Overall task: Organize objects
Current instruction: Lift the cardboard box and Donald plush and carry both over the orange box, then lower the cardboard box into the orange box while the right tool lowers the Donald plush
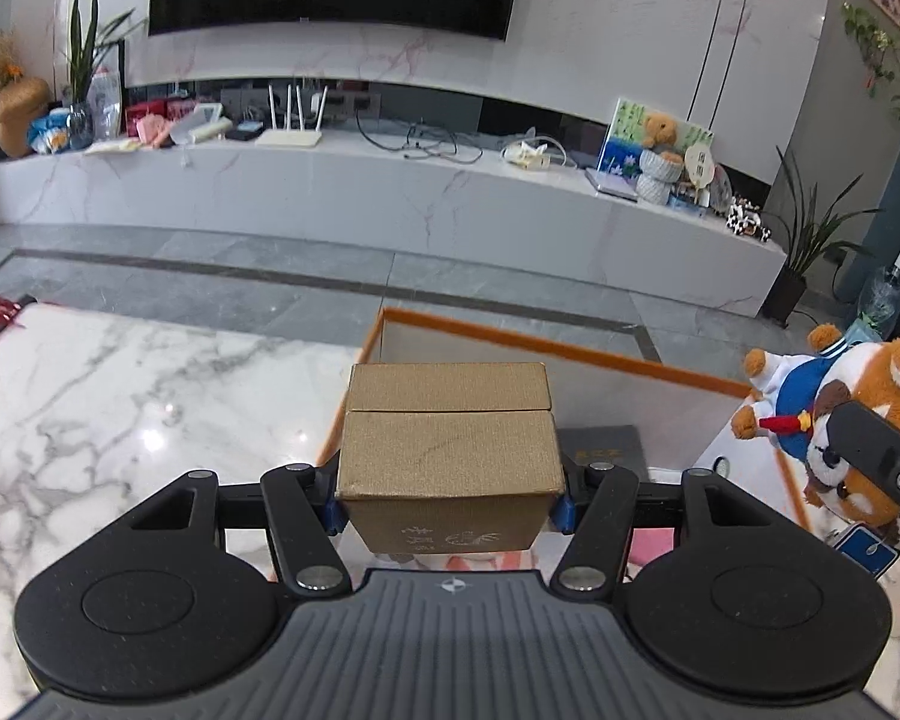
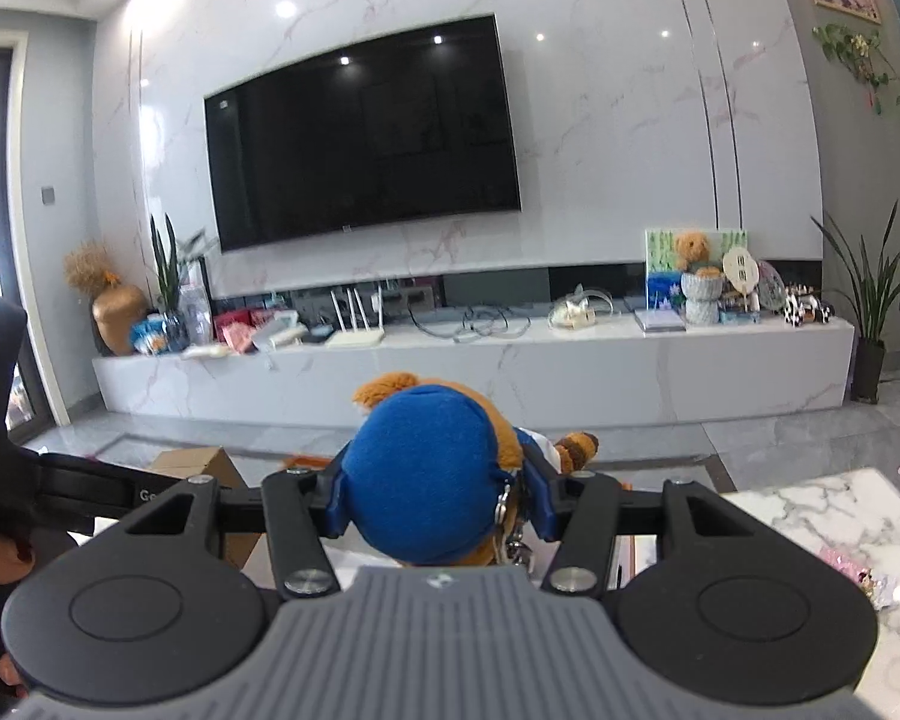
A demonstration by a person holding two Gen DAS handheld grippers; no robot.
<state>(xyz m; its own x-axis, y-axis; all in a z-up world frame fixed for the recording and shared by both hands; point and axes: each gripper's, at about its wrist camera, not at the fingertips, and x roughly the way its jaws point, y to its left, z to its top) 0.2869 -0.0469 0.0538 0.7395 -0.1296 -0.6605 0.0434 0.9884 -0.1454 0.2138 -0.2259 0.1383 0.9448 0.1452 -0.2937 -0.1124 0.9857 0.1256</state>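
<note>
My left gripper point(image 1: 447, 510) is shut on a brown cardboard box point(image 1: 447, 450) and holds it above the near left corner of an orange-rimmed bin point(image 1: 558, 348). A dark book point(image 1: 603, 450) lies inside the bin. My right gripper point(image 2: 441, 510) is shut on a plush toy point(image 2: 432, 480) with a blue hat, brown fur and a white-and-blue shirt. The plush also shows in the left wrist view point(image 1: 834, 420), held to the right of the bin. The cardboard box also shows in the right wrist view point(image 2: 198, 462), at the left.
A white marble table point(image 1: 120, 408) lies under both grippers. Beyond it are a grey tiled floor point(image 1: 210, 282) and a long marble TV bench point(image 1: 360, 192) with a router, cables and ornaments. A pink item point(image 2: 864, 576) lies on the table at right. Potted plants stand at far right.
</note>
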